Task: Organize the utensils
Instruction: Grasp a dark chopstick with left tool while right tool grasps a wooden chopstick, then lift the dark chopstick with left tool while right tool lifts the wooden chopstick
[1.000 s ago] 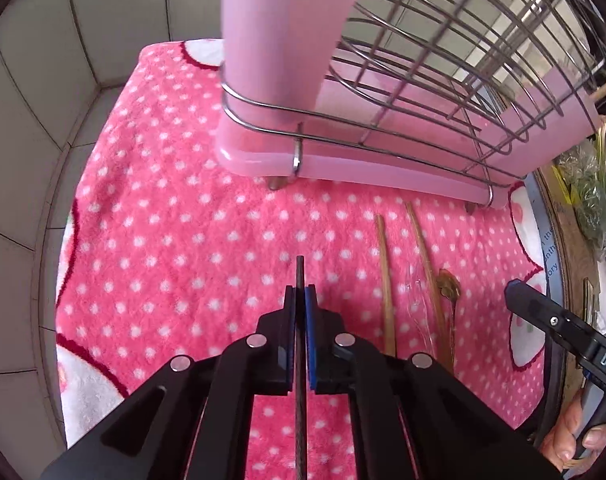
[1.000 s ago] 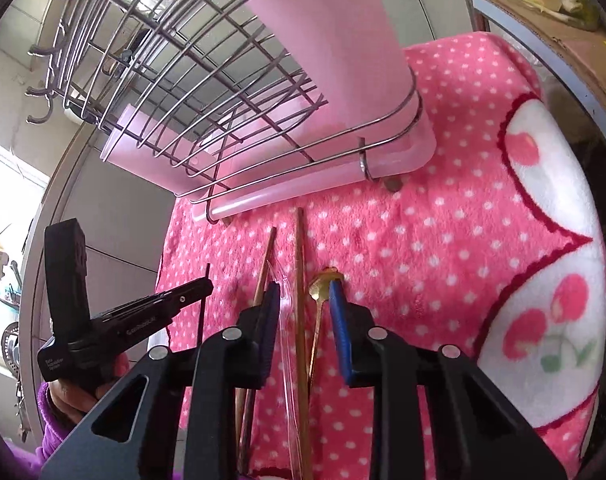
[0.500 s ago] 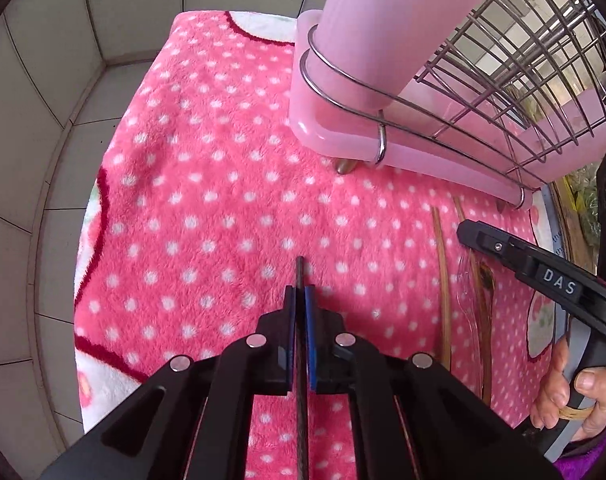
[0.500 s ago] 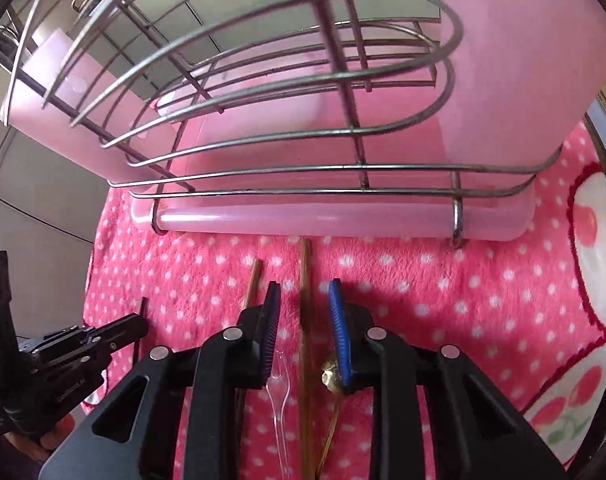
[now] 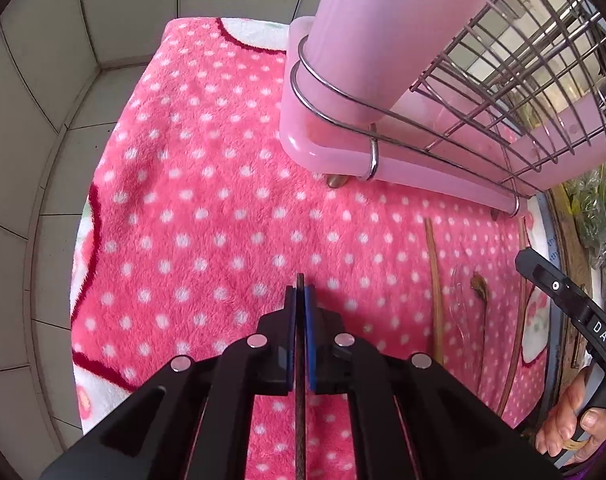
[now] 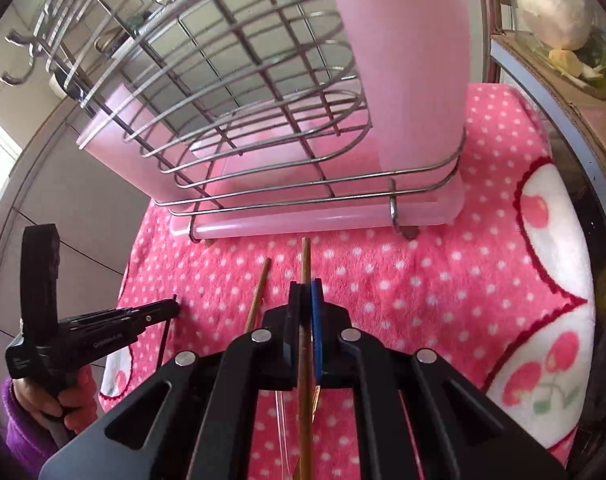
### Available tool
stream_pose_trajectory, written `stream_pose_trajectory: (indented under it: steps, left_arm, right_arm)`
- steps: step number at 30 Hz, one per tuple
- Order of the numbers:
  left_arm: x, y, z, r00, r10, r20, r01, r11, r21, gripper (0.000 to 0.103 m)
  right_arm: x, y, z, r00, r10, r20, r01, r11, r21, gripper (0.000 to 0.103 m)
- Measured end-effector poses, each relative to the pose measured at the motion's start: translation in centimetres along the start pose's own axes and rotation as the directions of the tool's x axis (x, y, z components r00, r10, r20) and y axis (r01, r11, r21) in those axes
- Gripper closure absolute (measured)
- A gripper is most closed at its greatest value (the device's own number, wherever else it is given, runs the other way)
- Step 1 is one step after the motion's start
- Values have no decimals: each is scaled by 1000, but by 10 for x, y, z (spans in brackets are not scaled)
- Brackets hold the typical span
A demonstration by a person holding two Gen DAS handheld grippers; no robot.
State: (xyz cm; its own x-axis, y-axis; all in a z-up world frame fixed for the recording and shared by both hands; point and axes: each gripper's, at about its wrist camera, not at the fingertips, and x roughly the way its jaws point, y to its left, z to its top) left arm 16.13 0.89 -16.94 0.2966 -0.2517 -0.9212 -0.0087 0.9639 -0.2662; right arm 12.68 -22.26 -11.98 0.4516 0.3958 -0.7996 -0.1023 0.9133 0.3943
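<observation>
My left gripper (image 5: 300, 300) pinches a dark chopstick (image 5: 300, 420); my right gripper (image 6: 305, 300) has just closed its jaws on a brown chopstick (image 6: 305, 264), long axis toward the rack (image 6: 263, 128) at upper centre.

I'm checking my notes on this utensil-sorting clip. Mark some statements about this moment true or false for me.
1. The left gripper is clamped on a thin dark chopstick. True.
2. The right gripper stands wide open over the cloth. False: its jaws have just closed on a brown chopstick.
3. The wire rack sits in a pink tray. True.
4. The cloth is plain blue. False: pink with white dots.
</observation>
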Motion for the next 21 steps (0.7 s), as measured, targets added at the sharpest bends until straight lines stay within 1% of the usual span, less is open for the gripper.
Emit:
stream_pose_trajectory:
  steps: [4, 7, 10, 11, 14, 15, 21]
  left_arm:
    - [-28, 2, -7, 995, -52, 86, 54, 998, -21, 100]
    - [-55, 4, -12, 981, -85, 174, 91, 995, -27, 100]
    - [-87, 9, -22, 957, -95, 275, 103, 995, -16, 100]
    - [-98, 13, -26, 947, -95, 306, 102, 995, -7, 100]
    - [-116, 11, -33, 916, -83, 393, 86, 996, 11, 100]
    - [-121, 11, -36, 907, -83, 413, 86, 996, 11, 100]
    - [-152, 12, -35, 868, -88, 489, 89, 996, 20, 100]
  right_arm:
    - [-28, -6, 4, 997, 31, 66, -32, 999, 15, 98]
    - [-53, -10, 4, 990, 38, 135, -41, 999, 18, 98]
    - [-73, -9, 2, 979, 50, 200, -54, 998, 13, 98]
    - [-79, -9, 1, 975, 43, 220, -47, 999, 13, 98]
    - [-90, -9, -2, 965, 41, 260, -44, 999, 5, 98]
    - [-95, -9, -3, 961, 42, 272, -45, 999, 3, 98]
    - [-118, -8, -5, 941, 36, 337, -29, 999, -25, 98]
